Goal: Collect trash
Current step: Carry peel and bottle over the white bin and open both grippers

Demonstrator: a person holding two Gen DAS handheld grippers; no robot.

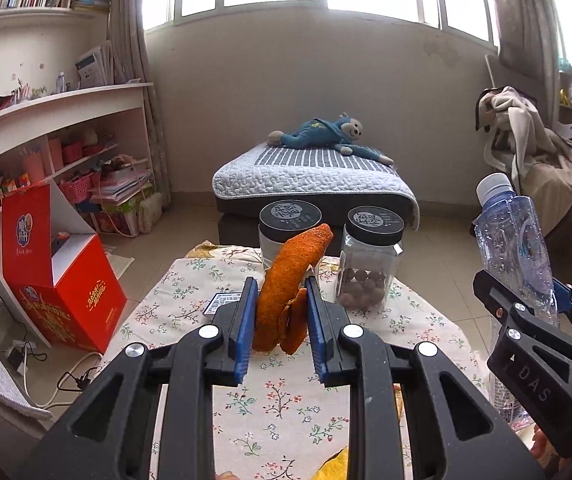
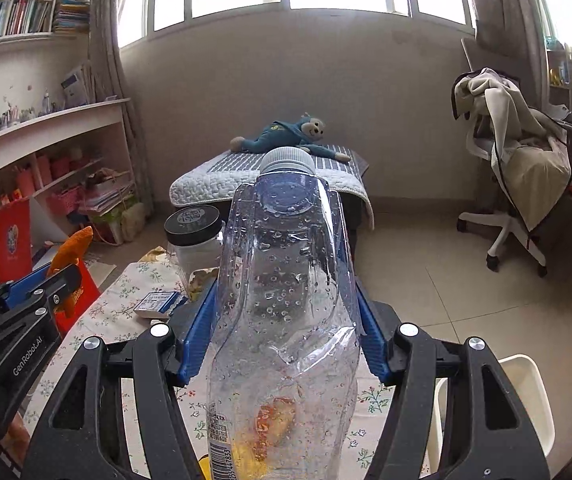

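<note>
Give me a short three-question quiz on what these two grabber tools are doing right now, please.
1. True or false: the left gripper holds an orange peel.
2. What does the right gripper hold? A) jar B) plastic bottle C) box
3. What colour is the cap on the plastic bottle?

Key: 1 true; 2 B; 3 white.

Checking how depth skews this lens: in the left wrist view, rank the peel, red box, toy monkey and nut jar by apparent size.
1. Red box
2. Peel, enlarged by nearness
3. Toy monkey and nut jar: too alike to rank
</note>
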